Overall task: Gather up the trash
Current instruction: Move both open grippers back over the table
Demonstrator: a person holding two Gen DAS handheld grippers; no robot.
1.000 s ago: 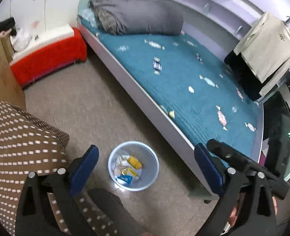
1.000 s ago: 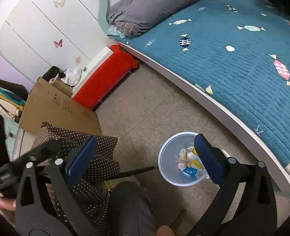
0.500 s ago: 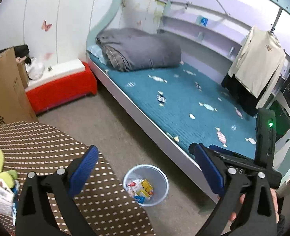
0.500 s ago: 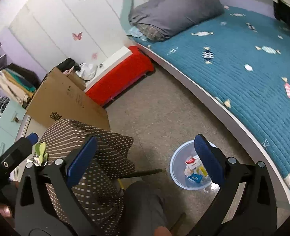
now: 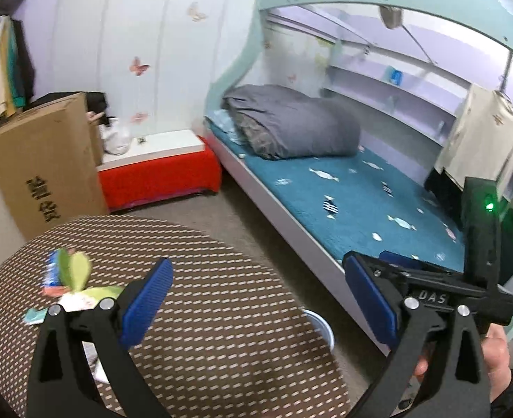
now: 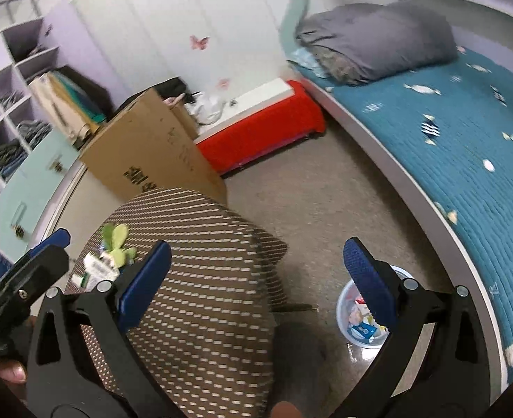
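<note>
Left wrist view: my left hand-held gripper (image 5: 256, 299) is spread wide, nothing in it, above the table (image 5: 221, 278); leftover trash (image 5: 78, 296), wrappers and paper scraps, sits near the table's left edge beside a small green plant (image 5: 73, 268). Bin (image 5: 320, 325) rim peeks past the table edge. Right wrist view: my right hand-held gripper (image 6: 256, 278) is also released, empty. Bin on the floor by the bed (image 6: 465, 139) already holds several wrappers. Judging partly done; table scraps remain.
</note>
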